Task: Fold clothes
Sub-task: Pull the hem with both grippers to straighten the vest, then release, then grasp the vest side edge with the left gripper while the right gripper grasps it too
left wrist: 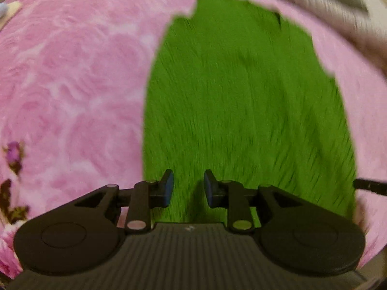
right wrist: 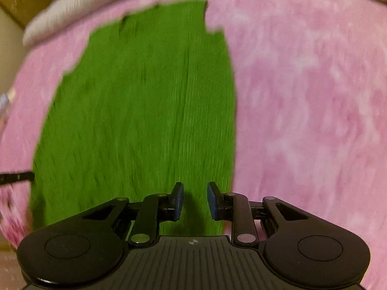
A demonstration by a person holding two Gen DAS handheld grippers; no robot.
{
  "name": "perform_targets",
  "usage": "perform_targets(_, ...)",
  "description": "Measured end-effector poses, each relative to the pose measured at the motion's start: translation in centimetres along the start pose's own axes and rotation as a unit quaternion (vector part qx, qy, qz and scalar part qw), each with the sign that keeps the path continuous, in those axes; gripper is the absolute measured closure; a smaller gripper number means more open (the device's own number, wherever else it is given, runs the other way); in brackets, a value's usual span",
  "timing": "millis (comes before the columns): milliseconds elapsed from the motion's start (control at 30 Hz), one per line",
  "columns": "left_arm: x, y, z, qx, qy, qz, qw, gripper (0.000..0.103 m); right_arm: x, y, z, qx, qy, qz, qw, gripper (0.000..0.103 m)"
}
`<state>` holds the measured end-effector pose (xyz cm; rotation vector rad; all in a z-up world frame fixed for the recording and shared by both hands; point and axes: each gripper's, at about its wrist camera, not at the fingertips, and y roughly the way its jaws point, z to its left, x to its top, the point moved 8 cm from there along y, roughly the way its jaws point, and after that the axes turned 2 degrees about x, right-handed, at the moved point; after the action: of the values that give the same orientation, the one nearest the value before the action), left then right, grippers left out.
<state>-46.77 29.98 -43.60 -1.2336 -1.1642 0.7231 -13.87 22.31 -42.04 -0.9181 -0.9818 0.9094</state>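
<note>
Hovering above one bright green ribbed garment (left wrist: 241, 111), both tools look down on it as it lies flat on a pink plush blanket with a rose pattern (left wrist: 72, 84). In the left wrist view the cloth fills the centre and right of the frame; in the right wrist view it fills the centre and left. Its far edge, toward the top of each frame, looks ragged and stepped, so it seems already doubled over at least once, though blur hides the layers.

The left gripper (left wrist: 188, 188) has its jaws parted with nothing between the blue pads, only green cloth showing below the gap. The right gripper (right wrist: 194, 200) stands the same way, jaws apart and empty, over the garment's right edge.

Judging by this, one fold has been laid and let go, and the step in hand is moving to a fresh hold. The next move calls for each tool to settle on an edge or corner of the cloth and pinch all layers together.

Count: one garment, one blanket, two grippers, one pale band of bedding (right wrist: 67, 14) at the top.
</note>
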Motion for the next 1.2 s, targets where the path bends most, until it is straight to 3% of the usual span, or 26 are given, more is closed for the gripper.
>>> perform_targets(67,-1.6,0.0,0.1,0.011,0.027,-0.008,0.9995,0.081,-2.7,1.0,0.2,-0.019,-0.012,0.016,1.000,0.078)
perform_targets(133,-3.2,-0.7,0.5,0.009,0.046,-0.001,0.9989,0.081,-4.3,0.1,0.5,-0.040,-0.025,-0.004,0.999,0.078)
perform_targets(233,-5.2,-1.6,1.7,0.002,0.048,0.024,0.9986,0.076,-6.8,-0.9,-0.3,-0.055,0.026,0.013,0.998,0.077)
perform_targets(333,-5.7,-3.0,3.2,-0.033,-0.010,0.037,0.9987,0.077,-8.3,-2.7,-0.7,-0.059,0.100,0.020,0.993,0.077)
perform_targets(400,-5.1,-4.3,3.9,-0.072,-0.068,0.015,0.9950,0.075,-8.2,-4.2,-0.4,-0.035,0.139,-0.007,0.990,0.077)
perform_targets(467,-4.5,-4.8,5.0,-0.119,-0.145,-0.008,0.9821,0.066,-7.6,-4.7,-0.4,0.016,0.187,-0.041,0.981,0.076)
perform_targets(533,-4.3,-4.1,6.1,-0.155,-0.216,-0.021,0.9639,0.065,-7.0,-3.9,-1.1,0.065,0.241,-0.061,0.966,0.074)
perform_targets(633,-5.2,-2.4,7.5,-0.168,-0.280,-0.021,0.9451,0.065,-7.5,-2.7,-2.9,0.095,0.286,-0.073,0.951,0.073)
perform_targets(733,-6.5,-1.0,7.9,-0.190,-0.303,-0.027,0.9335,0.065,-9.0,-2.2,-4.4,0.126,0.313,-0.088,0.937,0.073)
perform_targets(900,-6.7,0.2,7.3,-0.264,-0.300,-0.067,0.9144,0.063,-10.1,-1.1,-5.2,0.227,0.361,-0.118,0.897,0.073)
perform_targets(1000,-7.1,0.7,6.8,-0.292,-0.286,-0.098,0.9073,0.069,-9.9,-0.7,-4.7,0.242,0.322,-0.141,0.905,0.074)
perform_targets(1033,-7.3,0.9,6.8,-0.299,-0.278,-0.112,0.9058,0.087,-9.9,-0.6,-4.6,0.246,0.309,-0.148,0.907,0.080)
perform_targets(1067,-7.5,1.1,6.7,-0.305,-0.268,-0.121,0.9057,0.098,-10.1,-0.7,-4.5,0.241,0.299,-0.156,0.910,0.096)
perform_targets(1200,-8.7,-0.1,7.3,-0.304,-0.254,-0.151,0.9058,0.099,-11.0,-1.4,-4.2,0.219,0.259,-0.188,0.922,0.098)
